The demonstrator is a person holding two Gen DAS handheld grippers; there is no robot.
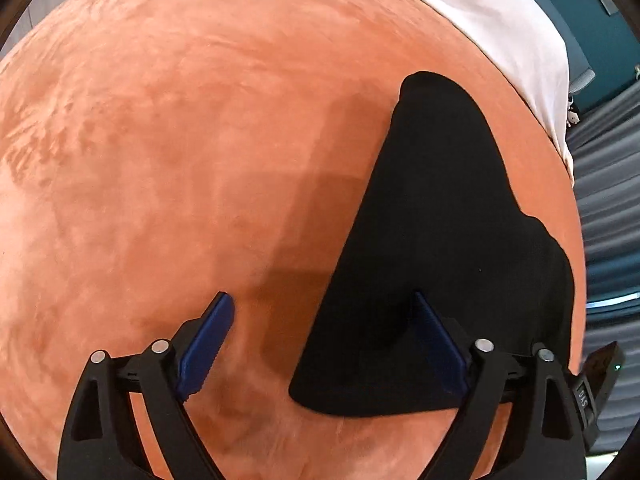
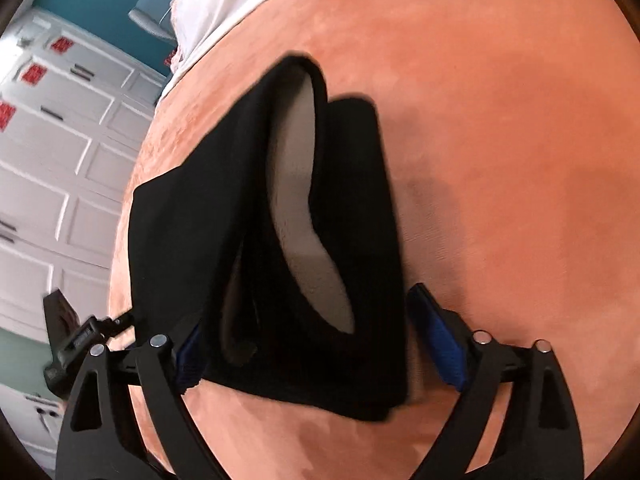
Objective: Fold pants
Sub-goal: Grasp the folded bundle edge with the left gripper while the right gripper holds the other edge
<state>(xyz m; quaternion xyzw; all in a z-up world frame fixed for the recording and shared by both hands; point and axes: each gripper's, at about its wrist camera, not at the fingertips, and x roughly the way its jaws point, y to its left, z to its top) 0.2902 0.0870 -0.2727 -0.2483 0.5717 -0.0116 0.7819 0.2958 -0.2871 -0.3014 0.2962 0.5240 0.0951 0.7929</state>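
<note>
Pants [image 2: 280, 240]: black, bunched between the spread right gripper [image 2: 316, 344].
Left gripper [image 1: 324, 340]: spread, empty.
Advice: flatten layers before creasing.

Bright, even light; soft shadows fall on the orange blanket [image 1: 200, 140]. Strong fisheye bending with dark corners. The black pants [image 2: 352, 240] show motion blur.

pants [image 2: 192, 240] | black, grey lining showing at open waistband | folded lengthwise, bunched | lying on orange bedspread [image 2: 500, 140] nr edge
</note>
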